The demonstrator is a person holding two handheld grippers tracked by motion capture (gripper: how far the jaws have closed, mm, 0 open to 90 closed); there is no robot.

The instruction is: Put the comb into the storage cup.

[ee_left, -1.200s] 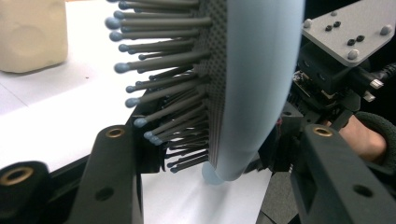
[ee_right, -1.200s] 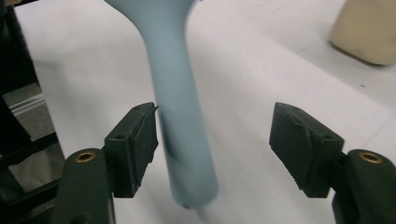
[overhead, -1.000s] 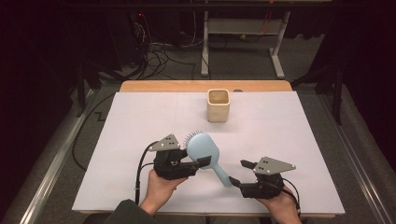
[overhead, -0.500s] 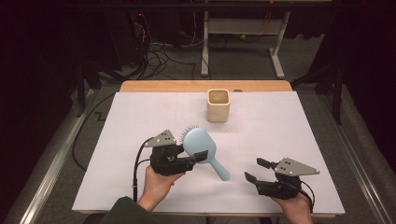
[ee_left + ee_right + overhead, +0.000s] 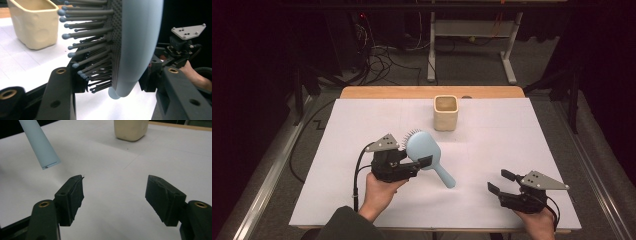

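Hairbrush [image 5: 424, 148]: we hold it lifted above the table's middle, toward the near edge, handle slanting down to the right.
Left gripper [image 5: 424, 162]: clamped on the brush head, bristles against one jaw.
Right gripper [image 5: 499, 182]: jaws spread, nothing between them, near the table's near right corner.
Cup [image 5: 445, 112]: upright toward the far edge.
Table [image 5: 522, 130]: white sheet.
Handling note: we judge the brush bound for the cup; we should lead handle-first and lower it straight.

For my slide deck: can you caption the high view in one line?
Left gripper holds a blue hairbrush above the table; right gripper open, cup behind.
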